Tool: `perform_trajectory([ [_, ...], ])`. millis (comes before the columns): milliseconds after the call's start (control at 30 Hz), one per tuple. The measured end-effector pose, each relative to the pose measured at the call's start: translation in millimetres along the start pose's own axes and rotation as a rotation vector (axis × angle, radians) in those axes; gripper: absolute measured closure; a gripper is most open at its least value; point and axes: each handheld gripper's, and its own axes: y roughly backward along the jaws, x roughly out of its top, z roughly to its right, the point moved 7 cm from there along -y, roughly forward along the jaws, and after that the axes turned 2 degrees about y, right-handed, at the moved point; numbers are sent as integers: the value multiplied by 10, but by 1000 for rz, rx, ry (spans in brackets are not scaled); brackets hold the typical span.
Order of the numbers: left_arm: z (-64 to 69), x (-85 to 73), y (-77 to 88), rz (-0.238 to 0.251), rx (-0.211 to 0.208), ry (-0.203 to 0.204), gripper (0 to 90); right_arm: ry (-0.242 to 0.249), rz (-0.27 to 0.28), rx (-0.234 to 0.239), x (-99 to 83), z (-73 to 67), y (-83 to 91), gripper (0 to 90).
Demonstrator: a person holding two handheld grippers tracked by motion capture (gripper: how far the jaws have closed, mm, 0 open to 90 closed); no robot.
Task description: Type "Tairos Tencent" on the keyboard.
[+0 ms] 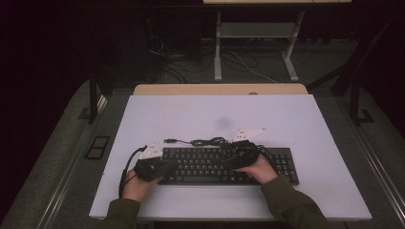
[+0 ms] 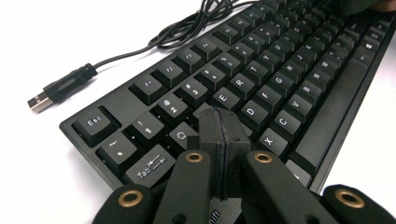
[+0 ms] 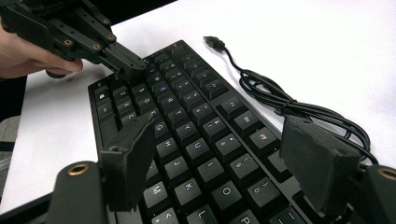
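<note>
Olive-green sleeves (image 1: 286,200); black two-jaw grippers with brass-ringed screws and grey three-cornered plates.

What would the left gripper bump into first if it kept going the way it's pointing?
Probably the keyboard. The left gripper, jaws shut with nothing between them, points down at the keys near Q and W, so a key there would likely come first. Depth is hard to judge.

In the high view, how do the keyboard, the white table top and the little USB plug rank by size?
1. White table top, by far the largest.
2. Keyboard, a long dark slab lying on it.
3. USB plug, a tiny dark tip at the cable's end.
</note>
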Motion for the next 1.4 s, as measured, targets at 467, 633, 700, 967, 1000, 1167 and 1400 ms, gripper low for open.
perform_trajectory([
  [467, 16, 26, 22, 9, 0, 1, 892, 1, 3, 2, 18, -2, -1, 264],
  [633, 24, 51, 45, 23, 1, 6, 873, -1, 7, -1, 16, 3, 2, 267],
  [700, 26, 58, 57, 29, -5, 7, 853, 3, 3, -3, 13, -1, 0, 269],
  [967, 38, 75, 72, 42, -12, 15, 727, 7, -9, -15, -4, -9, -19, 273],
  [1000, 41, 74, 73, 41, -12, 14, 710, 6, -9, -18, -3, -5, -16, 273],
  [1167, 68, 93, 73, 49, -11, 12, 629, 4, -5, -27, 3, 16, 1, 276],
  [1400, 108, 120, 55, 66, -27, 15, 510, 7, -2, -26, 16, 13, 21, 326],
])
